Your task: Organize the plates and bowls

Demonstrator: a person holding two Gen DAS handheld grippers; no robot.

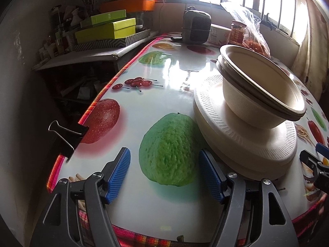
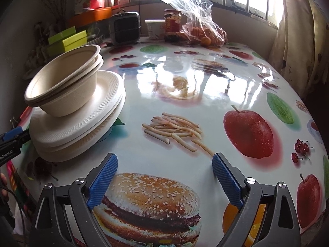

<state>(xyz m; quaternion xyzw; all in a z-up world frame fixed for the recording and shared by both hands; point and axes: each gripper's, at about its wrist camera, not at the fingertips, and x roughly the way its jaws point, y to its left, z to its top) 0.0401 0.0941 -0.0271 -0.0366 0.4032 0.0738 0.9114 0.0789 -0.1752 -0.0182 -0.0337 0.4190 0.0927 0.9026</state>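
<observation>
A stack of cream paper bowls (image 1: 261,86) (image 2: 65,80) sits on a stack of ribbed cream paper plates (image 1: 244,140) (image 2: 76,129) on the fruit-print tablecloth. The top bowl lies tilted in the one below. My left gripper (image 1: 164,160) is open just left of the plates, over a printed green fruit, with nothing between its blue pads (image 1: 120,177). My right gripper (image 2: 164,164) stands open wide to the right of the stack, above a printed burger, with nothing held. Each gripper's tip shows at the edge of the other's view.
At the table's far end stand a small dark heater (image 1: 196,26) (image 2: 124,27), a jar (image 2: 172,24), a white tub (image 2: 154,28) and a plastic bag of oranges (image 2: 203,26). A binder clip (image 1: 65,132) grips the left table edge. Green boxes (image 1: 104,29) sit on a side shelf.
</observation>
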